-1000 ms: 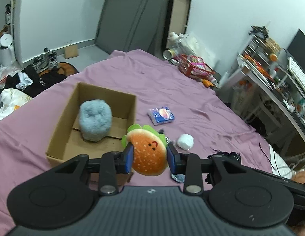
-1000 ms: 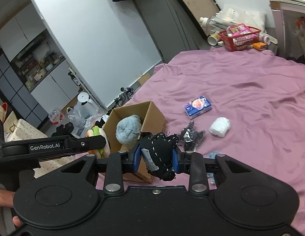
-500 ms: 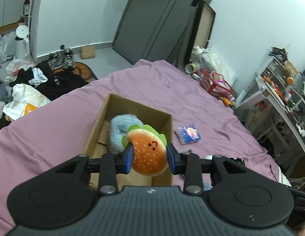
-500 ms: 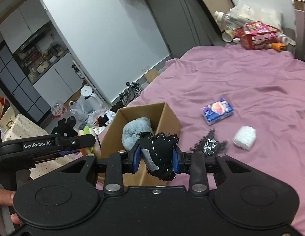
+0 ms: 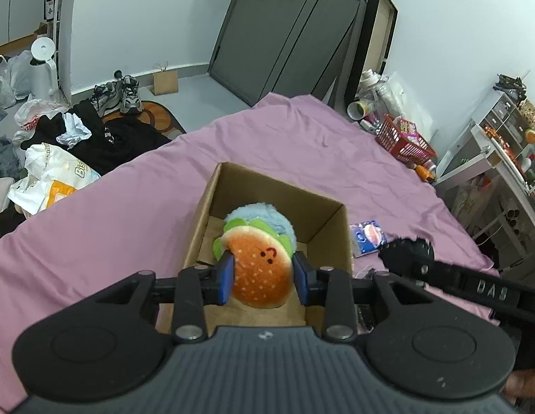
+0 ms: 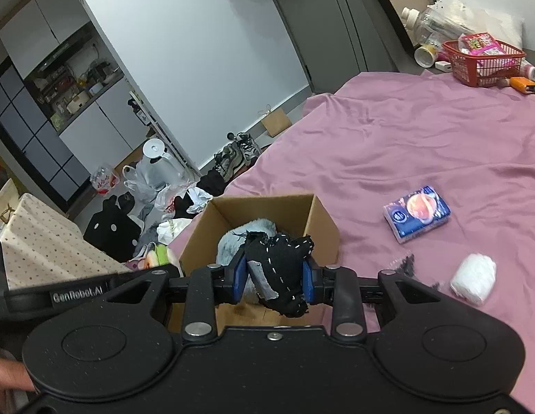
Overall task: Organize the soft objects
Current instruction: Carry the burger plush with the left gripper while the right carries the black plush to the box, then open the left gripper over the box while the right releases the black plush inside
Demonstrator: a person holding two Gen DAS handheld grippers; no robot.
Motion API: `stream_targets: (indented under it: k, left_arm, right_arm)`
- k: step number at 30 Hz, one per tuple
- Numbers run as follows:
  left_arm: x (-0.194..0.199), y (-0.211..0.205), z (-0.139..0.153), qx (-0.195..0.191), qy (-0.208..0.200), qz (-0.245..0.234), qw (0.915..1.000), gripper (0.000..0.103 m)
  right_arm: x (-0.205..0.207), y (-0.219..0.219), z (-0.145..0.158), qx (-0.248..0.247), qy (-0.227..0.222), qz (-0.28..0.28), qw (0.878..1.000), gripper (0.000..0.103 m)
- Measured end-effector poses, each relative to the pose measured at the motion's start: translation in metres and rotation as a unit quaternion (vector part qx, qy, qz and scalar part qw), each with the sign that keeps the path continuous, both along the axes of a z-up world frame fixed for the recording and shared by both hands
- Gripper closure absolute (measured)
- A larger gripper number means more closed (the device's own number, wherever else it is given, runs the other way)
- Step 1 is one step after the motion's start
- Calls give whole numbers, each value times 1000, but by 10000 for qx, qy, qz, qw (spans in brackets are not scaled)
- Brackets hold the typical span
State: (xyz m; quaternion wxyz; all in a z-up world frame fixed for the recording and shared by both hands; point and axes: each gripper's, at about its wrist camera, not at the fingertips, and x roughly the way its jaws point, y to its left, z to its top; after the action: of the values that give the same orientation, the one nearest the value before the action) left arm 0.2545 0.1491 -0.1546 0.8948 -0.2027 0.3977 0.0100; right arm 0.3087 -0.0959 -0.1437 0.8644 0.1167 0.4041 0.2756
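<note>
While a blue fluffy toy [image 5: 267, 217] sits in the cardboard box [image 5: 331, 227], left jaws pinch burger plush [image 5: 260, 272], right jaws black plush [image 6: 277, 269].

A: What sits upper right? 
B: A red basket [image 6: 483, 62] of packets, beyond the purple sheet [image 6: 422, 138].
A: And upper left? 
B: Sneakers [image 5: 120, 95] beside black clothes [image 5: 105, 138] on the floor.

Open brown cardboard box [image 5: 331, 227] on the pink-sheeted bed [image 5: 301, 145]. Fluffy blue plush [image 5: 267, 217] inside the box, toward its far wall. Blue tissue packet [image 6: 417, 214] right of the box; white rolled wad [image 6: 474, 277] nearer than the packet. Red plastic basket [image 6: 483, 63] beyond the bed's far edge.
</note>
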Motion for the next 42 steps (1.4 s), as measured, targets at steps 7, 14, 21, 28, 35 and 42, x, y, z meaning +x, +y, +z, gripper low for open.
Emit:
stream_targets:
  k: [7,14,21,28,35,42]
  left_arm:
    - [7,6,-8,44,147,25,9999,65]
    - [9,10,-8,39,279,193,9994,52]
    - [8,9,-2,46,402,322,9987,32]
    - [2,-1,12,74,94,360,9993,30]
    - [1,-18,22,43,-71,324,9994,30]
    - [-1,-43,34,165,-255,197,9993,22]
  right_arm:
    - [17,15,-3,-57,32,-12,10000,72]
    - [31,26,2,116,-80,5,9999,58]
    - [40,28,3,89,-75,64,9999,48]
    - [34,9,15,56,-70,-47,9999,26]
    - [18,-30,33,-79,-154,-225,9996,10]
    - [4,-71,48,-248,-232,-432,9985,3]
